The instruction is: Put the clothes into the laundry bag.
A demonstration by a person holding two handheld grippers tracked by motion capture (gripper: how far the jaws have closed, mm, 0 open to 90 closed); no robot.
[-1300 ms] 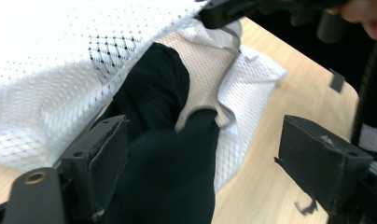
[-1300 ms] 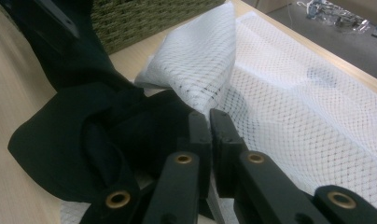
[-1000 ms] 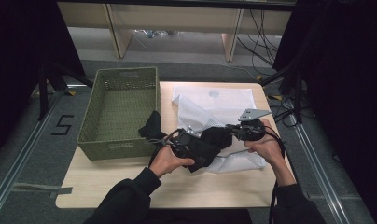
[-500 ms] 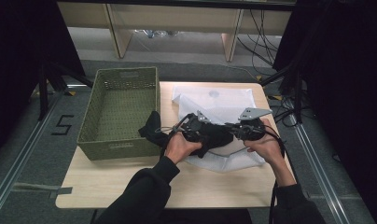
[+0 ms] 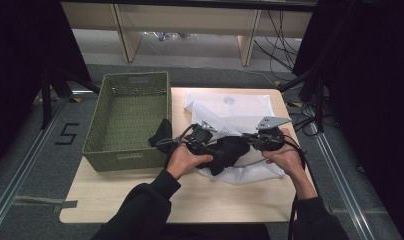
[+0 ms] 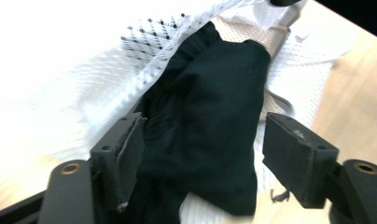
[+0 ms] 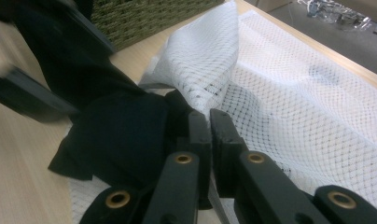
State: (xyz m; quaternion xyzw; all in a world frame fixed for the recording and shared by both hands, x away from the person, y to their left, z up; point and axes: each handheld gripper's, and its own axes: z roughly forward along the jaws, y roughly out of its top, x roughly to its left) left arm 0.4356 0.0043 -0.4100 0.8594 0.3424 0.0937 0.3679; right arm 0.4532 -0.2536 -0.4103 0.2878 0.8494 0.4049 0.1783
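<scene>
A black garment (image 5: 231,151) lies bunched at the mouth of a white mesh bag (image 5: 240,106) on the table, and one end of it trails toward the basket. My left gripper (image 5: 216,146) is open and its jaws have just been opening. The black garment (image 6: 210,116) sits loose between them, on the mesh bag (image 6: 84,70). My right gripper (image 5: 246,138) is shut on the bag's edge. In the right gripper view, the right gripper (image 7: 208,116) pinches the mesh bag (image 7: 294,93) just beside the black garment (image 7: 116,135).
A green woven basket (image 5: 125,161) stands at the table's left, close to the garment's trailing end. Bare wooden table (image 5: 190,195) runs along the front edge. Shelving legs and cables stand on the floor behind the table.
My left hand has lifted a little over the black garment, which is now bunched closer to the bag's mouth. The right hand has kept still.
</scene>
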